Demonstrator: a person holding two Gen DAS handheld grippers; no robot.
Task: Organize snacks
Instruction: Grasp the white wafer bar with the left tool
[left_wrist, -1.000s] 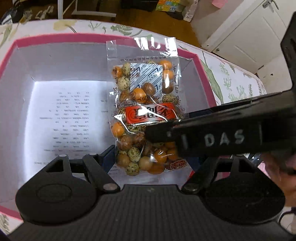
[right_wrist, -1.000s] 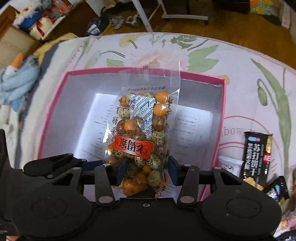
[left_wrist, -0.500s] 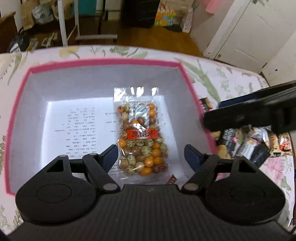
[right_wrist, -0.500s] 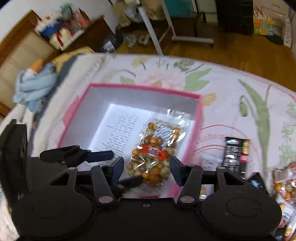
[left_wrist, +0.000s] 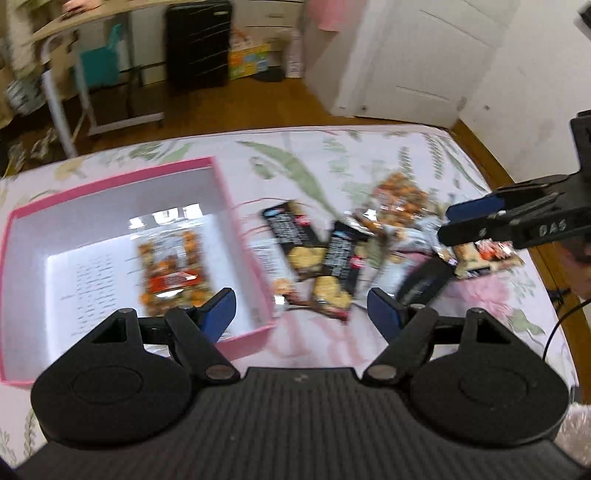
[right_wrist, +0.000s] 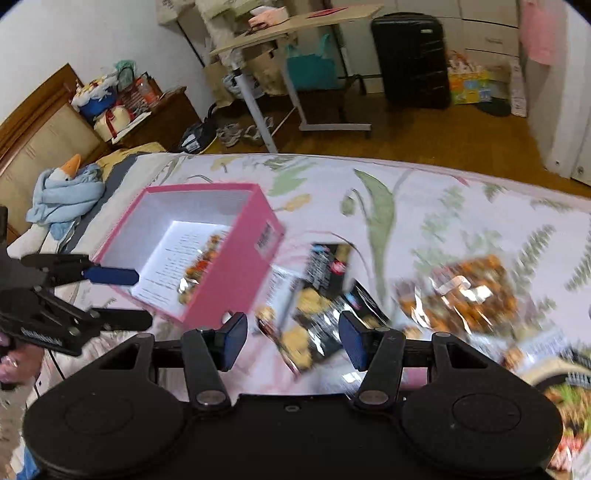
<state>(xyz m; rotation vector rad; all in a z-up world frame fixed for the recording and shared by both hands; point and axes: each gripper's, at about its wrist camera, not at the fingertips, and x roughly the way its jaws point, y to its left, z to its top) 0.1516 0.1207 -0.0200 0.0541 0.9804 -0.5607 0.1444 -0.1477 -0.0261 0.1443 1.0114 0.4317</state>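
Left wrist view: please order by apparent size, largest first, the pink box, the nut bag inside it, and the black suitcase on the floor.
1. pink box
2. and 3. black suitcase and nut bag look alike in size; the suitcase stands much farther away, so I leave them unranked.

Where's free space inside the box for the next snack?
Box: the floor left of the nut bag is bare, up to the left wall. Outside, black packets and other snacks crowd the cloth right of the box.
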